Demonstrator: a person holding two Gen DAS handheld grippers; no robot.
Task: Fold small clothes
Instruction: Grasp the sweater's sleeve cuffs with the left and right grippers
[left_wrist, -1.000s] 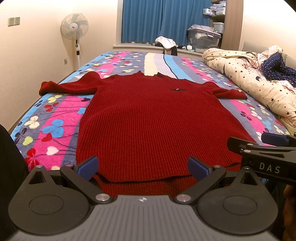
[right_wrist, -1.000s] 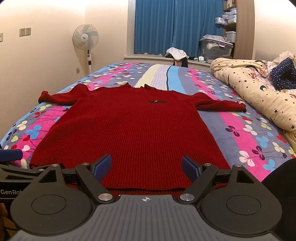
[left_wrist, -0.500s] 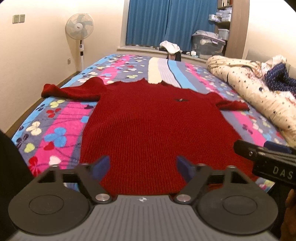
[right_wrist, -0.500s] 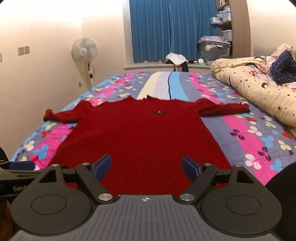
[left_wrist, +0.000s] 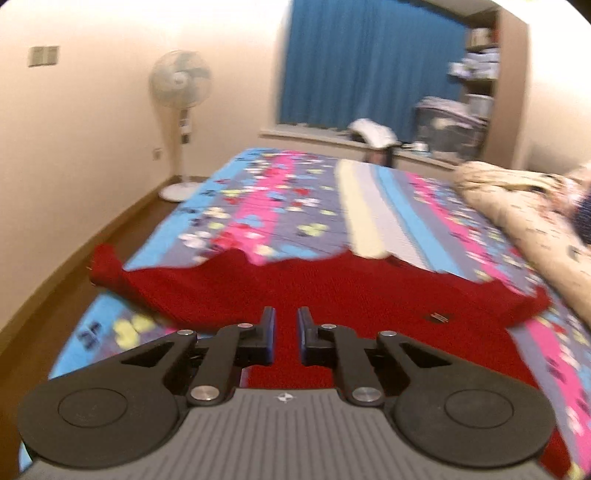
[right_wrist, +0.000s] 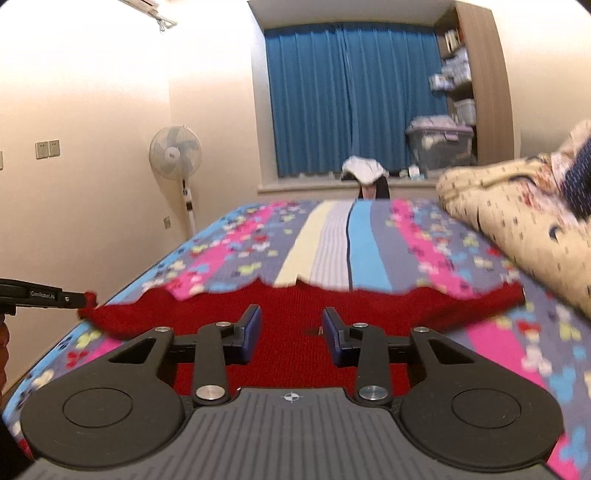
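Lying spread beneath both: red sweater (left_wrist: 332, 291), left gripper (left_wrist: 284, 334) narrowly parted, right gripper (right_wrist: 291, 332) wider apart.

Ahead of both claws the striped bedspread (right_wrist: 332, 236) lies flat and bare beyond the red sweater (right_wrist: 295, 310), giving free passage forward. To the right of the right claw (right_wrist: 291, 334), a heaped star-print duvet (right_wrist: 517, 221) blocks that side. Left of the left claw (left_wrist: 284, 336), the bed edge drops to floor, with a standing fan (left_wrist: 181, 110) far ahead by the wall.
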